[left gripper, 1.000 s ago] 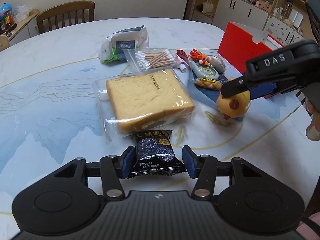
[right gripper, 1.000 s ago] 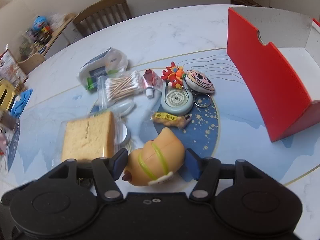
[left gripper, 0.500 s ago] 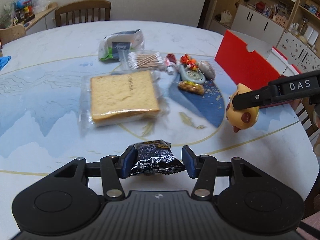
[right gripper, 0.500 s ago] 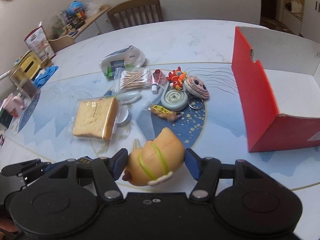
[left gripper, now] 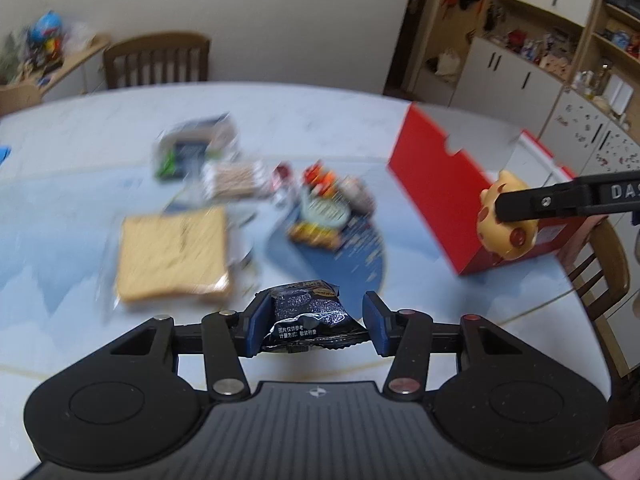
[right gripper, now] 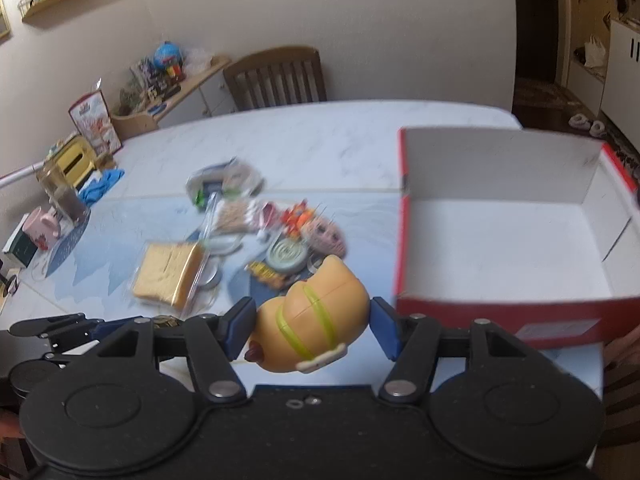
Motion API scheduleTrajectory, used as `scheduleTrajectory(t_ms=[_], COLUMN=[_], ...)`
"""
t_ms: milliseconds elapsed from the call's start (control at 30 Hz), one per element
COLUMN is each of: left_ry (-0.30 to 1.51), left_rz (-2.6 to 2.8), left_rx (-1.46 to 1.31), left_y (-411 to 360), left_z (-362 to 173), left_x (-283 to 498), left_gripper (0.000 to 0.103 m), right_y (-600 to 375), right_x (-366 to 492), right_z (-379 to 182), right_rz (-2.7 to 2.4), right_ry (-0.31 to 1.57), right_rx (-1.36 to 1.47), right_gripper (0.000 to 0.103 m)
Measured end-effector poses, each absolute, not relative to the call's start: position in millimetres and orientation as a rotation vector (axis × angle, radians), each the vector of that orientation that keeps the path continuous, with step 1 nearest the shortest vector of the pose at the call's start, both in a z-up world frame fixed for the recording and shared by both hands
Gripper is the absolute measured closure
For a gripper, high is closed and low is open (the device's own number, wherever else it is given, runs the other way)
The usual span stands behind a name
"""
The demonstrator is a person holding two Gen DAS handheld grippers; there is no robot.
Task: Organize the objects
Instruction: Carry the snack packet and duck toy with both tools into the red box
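Both grippers were loaded and clear of the table. Left gripper [left gripper: 312, 326] clenched on a black snack packet [left gripper: 308, 314], which hung between the blue pads above the near edge of the table [left gripper: 80, 216]. Right gripper [right gripper: 312, 330] clamped on a yellow toy figure [right gripper: 312, 320], held in the air just short of the near wall of the red box [right gripper: 496, 312]; the left wrist view showed the same toy in front of that box's red side. The box was open-topped, white inside, and looked empty. Judged step: carry both items over the rim and release inside. To do it well, lift each load clear of the near wall first, lower into the cavity before letting go, and take the toy in ahead of the packet so the two grippers do not crowd each other. The packet is limp and may snag on the rim. Table was pale marble-patterned with a blue design; bagged bread [left gripper: 172, 256], cotton swabs [right gripper: 236, 214] and small trinkets lay unsorted mid-table. Wooden chair [right gripper: 276, 78] beyond, cluttered side shelf at left, cabinets at right.
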State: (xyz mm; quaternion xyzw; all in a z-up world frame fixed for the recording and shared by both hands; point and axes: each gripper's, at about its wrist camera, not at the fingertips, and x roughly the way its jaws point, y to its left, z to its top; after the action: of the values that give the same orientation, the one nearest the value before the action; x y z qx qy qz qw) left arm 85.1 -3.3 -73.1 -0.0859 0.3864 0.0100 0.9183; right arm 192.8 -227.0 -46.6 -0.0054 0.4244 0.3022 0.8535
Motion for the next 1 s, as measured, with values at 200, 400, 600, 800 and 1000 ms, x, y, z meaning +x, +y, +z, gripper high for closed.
scheduleTrajectory(t_ms=[200,400,600,800,1000], left_ry=[0.748,0.708,0.683,0.685,0.728], left_rz=[-0.045,-0.113,-0.17,-0.249,-0.324], left_rx=[-0.142,-0.116,-0.067,-0.047,-0.021], left_y=[-32.6,-60.0,-86.6,-114.9,-147.7], left_z=[-44.6,-23.5,-11.0,-5.7,-16.8], left_x=[112.2,143.6,183.0,223.8,263.2], left_gripper=[0.054,0.054,0.054,0.054,0.054], right_y=[-252.9,-279.6,-303.6,-321.3,-340.4], right_x=[210.4,229.3,250.1,268.7,288.9], right_z=[-33.7,-29.8,-36.9,-45.6,-56.4], right_rz=[0.627,0.59,0.535,0.486,0.449], right_ry=[0.858,0.832,0.841,0.846,0.86], right_rx=[0.006,0.003,-0.002,-0.015,-0.047], right_gripper=[0.042,0.042,0.042,0.042,0.042])
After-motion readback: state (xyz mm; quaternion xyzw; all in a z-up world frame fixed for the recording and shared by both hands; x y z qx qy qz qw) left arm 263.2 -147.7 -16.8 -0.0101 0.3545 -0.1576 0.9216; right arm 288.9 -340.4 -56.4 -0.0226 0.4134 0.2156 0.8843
